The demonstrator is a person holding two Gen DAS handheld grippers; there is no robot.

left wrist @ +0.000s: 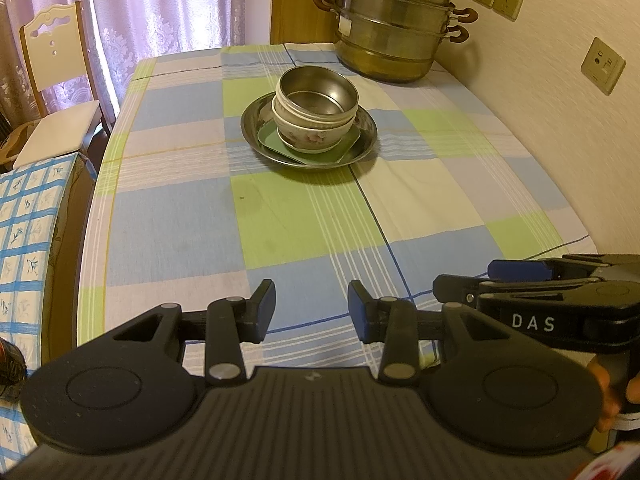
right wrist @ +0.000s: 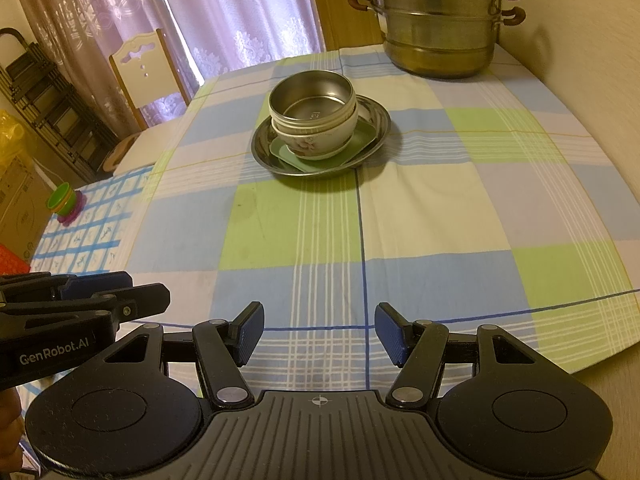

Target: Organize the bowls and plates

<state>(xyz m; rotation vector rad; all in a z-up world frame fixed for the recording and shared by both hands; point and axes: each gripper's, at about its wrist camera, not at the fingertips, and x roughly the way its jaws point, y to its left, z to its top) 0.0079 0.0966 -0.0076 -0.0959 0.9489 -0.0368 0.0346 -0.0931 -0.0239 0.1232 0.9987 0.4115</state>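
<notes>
A stack stands mid-table: a round steel plate [left wrist: 256, 136] at the bottom, a green square plate [left wrist: 268, 136] on it, a white floral bowl [left wrist: 308, 136], then a steel bowl [left wrist: 320, 96] on top. The stack also shows in the right wrist view, with steel plate [right wrist: 380, 120], green plate [right wrist: 364, 136], floral bowl [right wrist: 316, 144] and steel bowl [right wrist: 312, 100]. My left gripper [left wrist: 311, 309] is open and empty over the near table edge. My right gripper [right wrist: 319, 333] is open and empty beside it; it shows at the right of the left view [left wrist: 496, 280].
A checked cloth [left wrist: 280, 220] covers the table. A large steel steamer pot [left wrist: 396, 24] stands at the far right corner by the wall. A white chair [left wrist: 52, 80] stands at the left. A side surface with a blue-checked cloth [right wrist: 88, 224] holds a green cup [right wrist: 64, 198].
</notes>
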